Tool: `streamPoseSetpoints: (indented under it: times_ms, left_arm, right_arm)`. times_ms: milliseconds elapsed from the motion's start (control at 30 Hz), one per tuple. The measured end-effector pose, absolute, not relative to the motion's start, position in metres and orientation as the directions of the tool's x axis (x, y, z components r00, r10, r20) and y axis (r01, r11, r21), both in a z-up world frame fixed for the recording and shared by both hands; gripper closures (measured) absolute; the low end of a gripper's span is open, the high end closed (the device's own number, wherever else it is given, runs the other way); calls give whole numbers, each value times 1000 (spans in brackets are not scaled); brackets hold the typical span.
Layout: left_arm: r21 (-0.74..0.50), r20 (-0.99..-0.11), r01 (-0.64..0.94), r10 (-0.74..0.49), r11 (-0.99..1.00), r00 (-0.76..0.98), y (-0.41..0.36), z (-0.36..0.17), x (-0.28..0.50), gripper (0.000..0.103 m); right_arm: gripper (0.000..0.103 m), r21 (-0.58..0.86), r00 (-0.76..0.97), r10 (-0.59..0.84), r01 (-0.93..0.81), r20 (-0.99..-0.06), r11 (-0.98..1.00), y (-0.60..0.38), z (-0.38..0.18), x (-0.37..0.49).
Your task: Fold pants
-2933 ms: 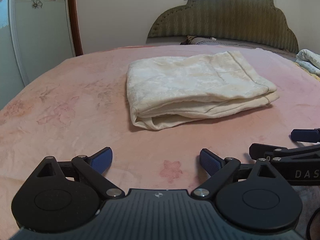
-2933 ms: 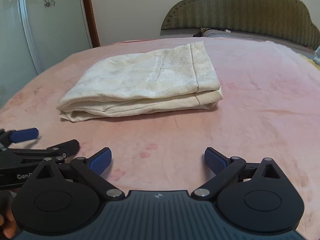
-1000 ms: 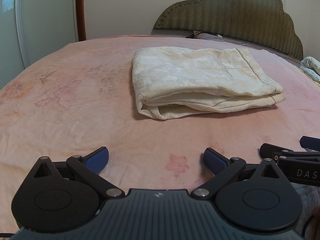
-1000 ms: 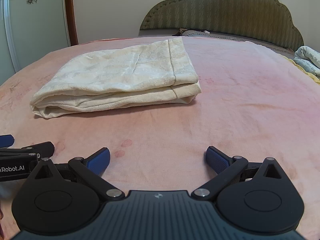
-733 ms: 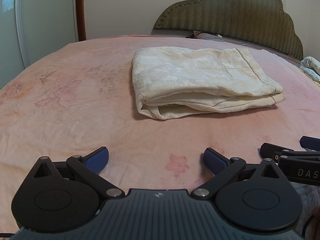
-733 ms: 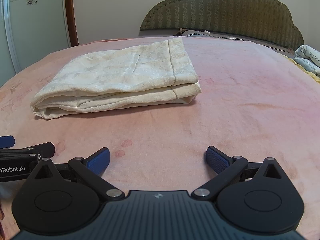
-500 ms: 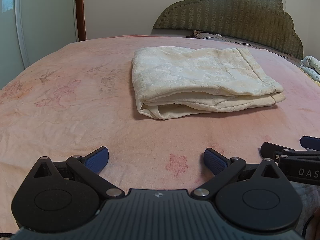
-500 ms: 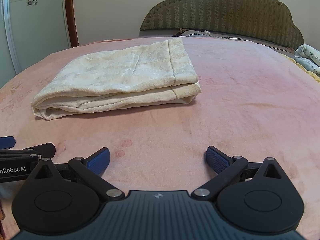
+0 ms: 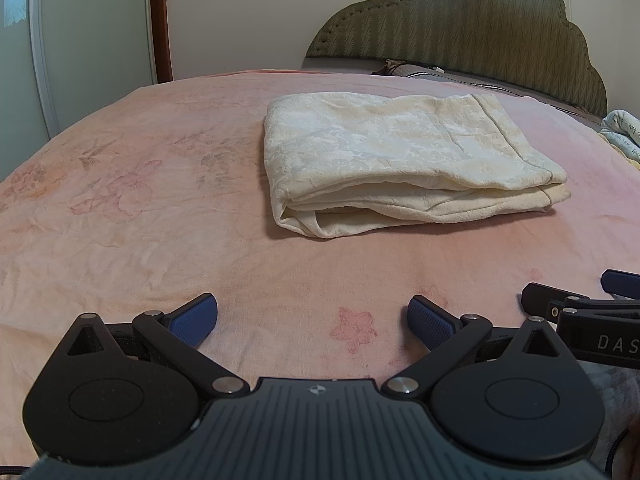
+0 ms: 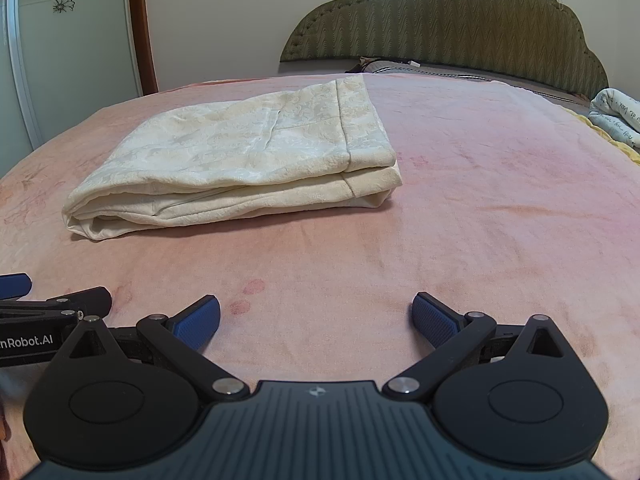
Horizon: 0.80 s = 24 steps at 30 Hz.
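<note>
Two claws sit low over the bed, side by side, both spread wide and grasping nothing: left claw, right claw. Farther on, well apart from them, the pants lie folded flat on the bed. Beyond stands the headboard.

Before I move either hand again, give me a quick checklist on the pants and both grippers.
1. Pants folded into a compact stack: ok, layered rectangle lying on the pink bedspread.
2. Layers aligned: cannot tell fully; the near edges look slightly uneven.
3. Left gripper empty: ok, jaws open, nothing between them.
4. Right gripper empty: ok, jaws open, nothing held.
5. Both grippers clear of the pants: ok, bare bedspread lies between them and the stack.
6. Other bedding away from the stack: ok, at the far right edge.
</note>
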<state>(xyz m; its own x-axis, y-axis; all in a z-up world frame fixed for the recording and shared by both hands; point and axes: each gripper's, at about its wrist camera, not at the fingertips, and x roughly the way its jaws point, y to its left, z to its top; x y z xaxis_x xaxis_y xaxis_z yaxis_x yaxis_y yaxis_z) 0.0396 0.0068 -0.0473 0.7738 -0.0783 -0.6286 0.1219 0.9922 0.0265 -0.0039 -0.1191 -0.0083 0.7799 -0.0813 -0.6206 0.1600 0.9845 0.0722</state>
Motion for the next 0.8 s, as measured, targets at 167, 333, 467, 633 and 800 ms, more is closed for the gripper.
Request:
streamPoseSetpoints:
  times_ms: [167,333,467,633,800]
  left_arm:
    - [27,-629,122,-78,992,774,7,-47,40,0]
    - [25,-628,122,-79,992,774,7,-47,39,0]
    - [31,-621,105,-63,994,781,8,-47,37,0]
    - [23,-620,69,-40,997,784,13,-45,35,0]
    - [22,-625,71,-42,997,780,13,-45,35,0]
  right_arm:
    - [0,72,780,-81,160,-621,984,-119,-8,-4]
    - [0,72,780,-81,160,-621,985,-119,-8,-4]
    - [0,73,780,-81,160,-621,984,-119,-8,-4]
    - [0,77,781,-76,157,-619,985,-120,-8,-4]
    - [0,77,781,-77,157,-619,985,-120,-8,-4]
